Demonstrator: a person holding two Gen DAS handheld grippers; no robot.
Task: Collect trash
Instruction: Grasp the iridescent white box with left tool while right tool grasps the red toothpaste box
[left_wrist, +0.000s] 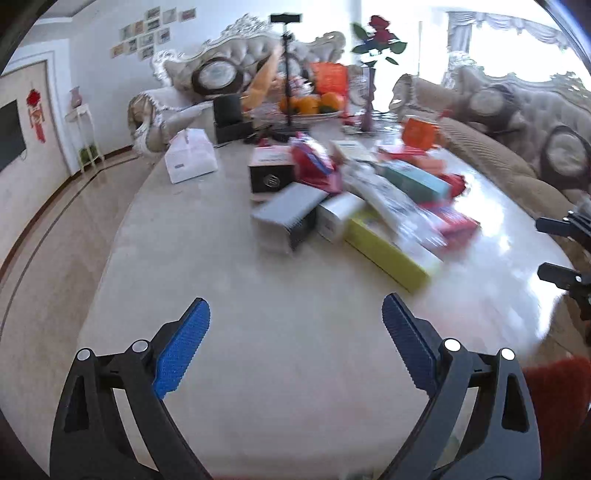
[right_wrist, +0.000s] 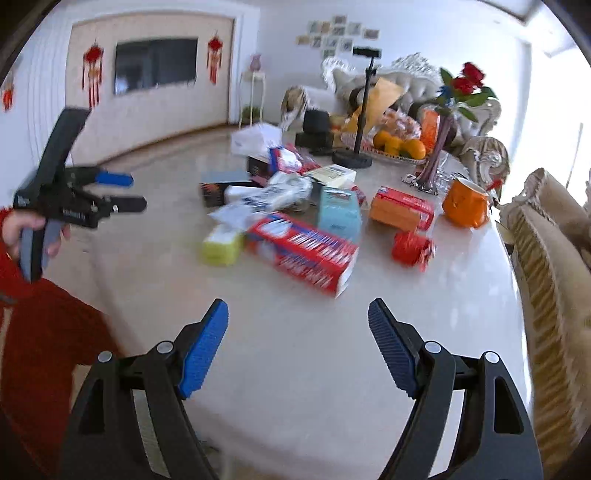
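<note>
A pile of empty boxes and wrappers lies on the pale marble table (left_wrist: 221, 266). Among them are a yellow box (left_wrist: 388, 251), a grey box (left_wrist: 288, 210), a black box (left_wrist: 271, 173) and a teal box (left_wrist: 413, 181). The right wrist view shows a red, white and blue carton (right_wrist: 303, 251) nearest, with a yellow box (right_wrist: 221, 243), a teal box (right_wrist: 338, 212), an orange pack (right_wrist: 400, 208) and a red packet (right_wrist: 412, 247). My left gripper (left_wrist: 295, 306) is open and empty above the table's near end. My right gripper (right_wrist: 298, 308) is also open and empty. The pile lies ahead of both.
A fruit bowl (right_wrist: 399, 147), a purple vase of roses (right_wrist: 439, 147), a black phone stand (right_wrist: 360, 110) and an orange container (right_wrist: 465, 203) stand at the far end. A white bag (left_wrist: 190, 157) sits far left. Sofas (left_wrist: 517, 147) flank the table. A red-sleeved hand holds the left gripper (right_wrist: 135, 192).
</note>
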